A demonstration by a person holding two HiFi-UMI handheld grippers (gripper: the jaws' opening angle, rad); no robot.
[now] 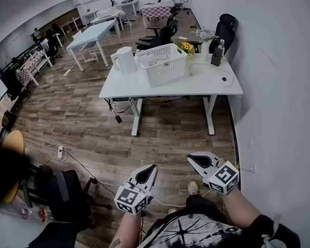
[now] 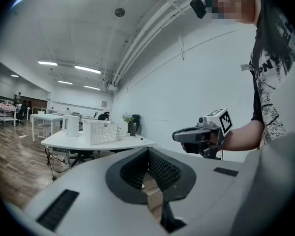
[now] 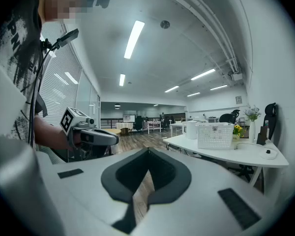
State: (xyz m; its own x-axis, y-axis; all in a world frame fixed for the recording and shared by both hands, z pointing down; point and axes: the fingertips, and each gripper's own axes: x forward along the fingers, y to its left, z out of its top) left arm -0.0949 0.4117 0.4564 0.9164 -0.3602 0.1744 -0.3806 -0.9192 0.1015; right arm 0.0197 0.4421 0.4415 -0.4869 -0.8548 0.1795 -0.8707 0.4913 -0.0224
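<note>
Jaws: both pairs are closed, tip against tip, with nothing between them. Only floor boards show through the gap under the pads.
Grippers, count two: left gripper [image 1: 153, 167] and right gripper [image 1: 190, 158] are held low and side by side in front of the person, apart from each other, touching nothing.
Nearest furniture: one white table [image 1: 170, 84] stands ahead of both grippers, well apart from them.
On the table: one white basket [image 1: 163, 63], one white jug [image 1: 125, 60] just beside it, one bunch of yellow flowers [image 1: 187, 46], one dark bottle [image 1: 217, 56].
Chairs: two black chairs [image 1: 168, 35] behind the table, and one black office chair [image 1: 62, 190] at the lower left.
Hard to see: what lies inside the basket I cannot tell. A small dark thing [image 1: 225, 79] with a cord is too small to name. The office chair is cut off by the picture edge. Only one shoe [image 1: 193, 188] shows, as the body covers the other one.
Edges: the right end of the table is close to the white wall [image 1: 279, 87], and the right gripper is also near this wall.
Open room: bare wooden floor [image 1: 160, 143] lies between grippers and table. At the left, cables and one power strip [image 1: 61, 152] lie on the floor.
</note>
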